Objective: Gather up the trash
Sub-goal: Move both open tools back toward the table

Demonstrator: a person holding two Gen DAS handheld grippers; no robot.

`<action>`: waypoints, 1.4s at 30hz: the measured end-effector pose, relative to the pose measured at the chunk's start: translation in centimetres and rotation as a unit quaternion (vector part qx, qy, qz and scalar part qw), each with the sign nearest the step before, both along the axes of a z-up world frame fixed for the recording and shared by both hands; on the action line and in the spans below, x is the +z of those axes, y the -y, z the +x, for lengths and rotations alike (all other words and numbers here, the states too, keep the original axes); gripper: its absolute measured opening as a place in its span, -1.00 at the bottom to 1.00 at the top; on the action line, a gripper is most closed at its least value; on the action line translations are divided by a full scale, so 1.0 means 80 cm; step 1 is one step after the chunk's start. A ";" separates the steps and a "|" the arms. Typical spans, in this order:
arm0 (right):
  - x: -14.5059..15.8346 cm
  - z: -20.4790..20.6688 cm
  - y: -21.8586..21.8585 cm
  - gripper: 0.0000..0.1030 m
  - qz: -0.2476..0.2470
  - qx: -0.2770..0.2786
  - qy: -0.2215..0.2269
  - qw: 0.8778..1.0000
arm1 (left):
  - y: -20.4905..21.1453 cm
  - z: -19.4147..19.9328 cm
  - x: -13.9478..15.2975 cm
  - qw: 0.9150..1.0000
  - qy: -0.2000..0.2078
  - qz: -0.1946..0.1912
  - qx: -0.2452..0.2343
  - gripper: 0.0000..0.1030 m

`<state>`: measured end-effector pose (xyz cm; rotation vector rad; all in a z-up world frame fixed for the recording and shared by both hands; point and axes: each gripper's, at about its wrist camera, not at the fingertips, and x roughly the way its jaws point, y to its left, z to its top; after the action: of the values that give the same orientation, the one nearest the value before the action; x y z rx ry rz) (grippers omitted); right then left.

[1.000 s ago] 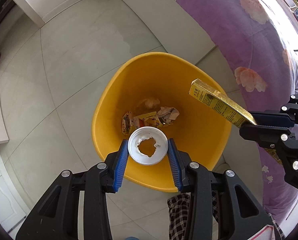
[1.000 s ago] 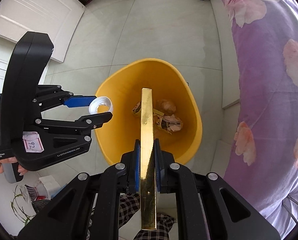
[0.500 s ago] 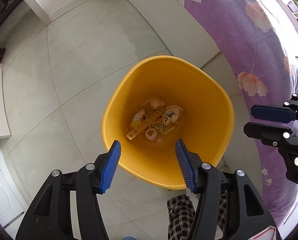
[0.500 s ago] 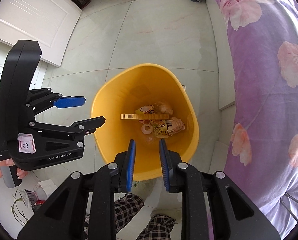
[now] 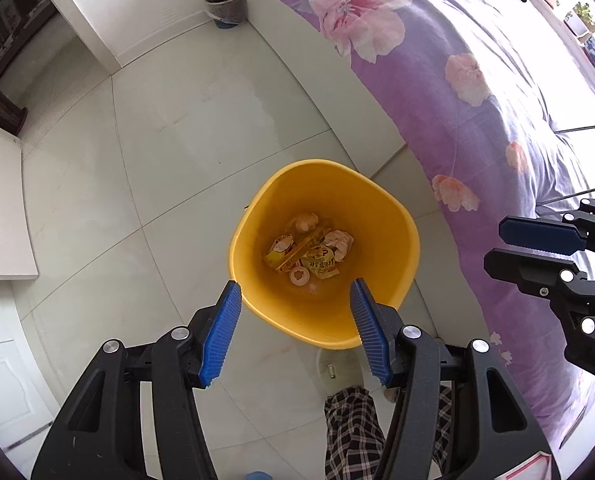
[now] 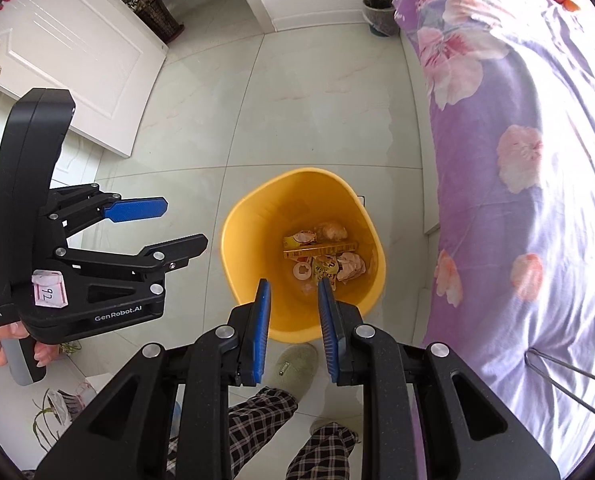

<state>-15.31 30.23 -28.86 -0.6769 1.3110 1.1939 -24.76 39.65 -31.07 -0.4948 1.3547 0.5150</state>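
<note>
A yellow waste bin (image 5: pixel 381 276) stands on the tiled floor beside the bed. On its bottom lie a long gold box (image 5: pixel 303 244), a round white lid (image 5: pixel 299 277) and crumpled wrappers (image 5: pixel 339 240). My left gripper (image 5: pixel 295 284) hangs high over the bin's near rim, open, with nothing between its blue pads. In the right wrist view the same bin (image 6: pixel 253 248) holds the gold box (image 6: pixel 321 247) and the lid (image 6: pixel 302 270). My right gripper (image 6: pixel 293 281) hovers above it, open a little and empty. The left gripper (image 6: pixel 185 224) shows at the left there.
A bed with a purple flowered cover (image 5: pixel 477 100) runs along the right. A small dark bin (image 5: pixel 225 2) stands by the far wall, and a white door (image 6: pixel 77 60) is at the left. A person's plaid trouser leg (image 5: pixel 349 420) and slipper (image 6: pixel 293 364) are just below the bin.
The left gripper let go of the white lid and the right gripper let go of the gold box. Both now lie in the bin. Both grippers have risen, so the bin looks smaller.
</note>
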 end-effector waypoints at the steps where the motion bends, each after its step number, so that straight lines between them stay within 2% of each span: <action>1: 0.008 -0.001 0.002 -0.51 0.002 -0.001 0.004 1.000 | 0.002 -0.001 0.011 1.000 0.002 0.003 0.000 0.10; 11: 0.111 -0.016 0.056 -0.51 0.029 -0.041 0.047 0.998 | 0.040 -0.009 0.109 1.000 0.013 0.028 -0.003 0.10; 16: 0.155 -0.024 0.090 -0.51 0.046 -0.058 0.073 0.995 | 0.056 -0.011 0.145 0.999 0.025 0.037 -0.011 0.10; 21: 0.193 -0.027 0.124 -0.51 0.060 -0.082 0.095 0.990 | 0.071 -0.011 0.177 0.998 0.039 0.042 -0.015 0.10; 27: 0.224 -0.024 0.169 -0.51 0.076 -0.131 0.110 0.982 | 0.096 0.000 0.213 0.996 0.055 0.054 -0.048 0.10; 35: 0.256 -0.013 0.233 -0.51 0.103 -0.206 0.147 0.962 | 0.133 0.026 0.250 0.987 0.080 0.062 -0.122 0.10; 42: 0.270 0.013 0.322 -0.47 0.096 -0.306 0.167 0.932 | 0.198 0.070 0.265 0.969 0.097 0.059 -0.218 0.12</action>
<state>-14.26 4.50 -7.24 -0.2720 0.9901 0.6467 -19.13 23.79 -9.89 -0.1353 1.1903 0.1759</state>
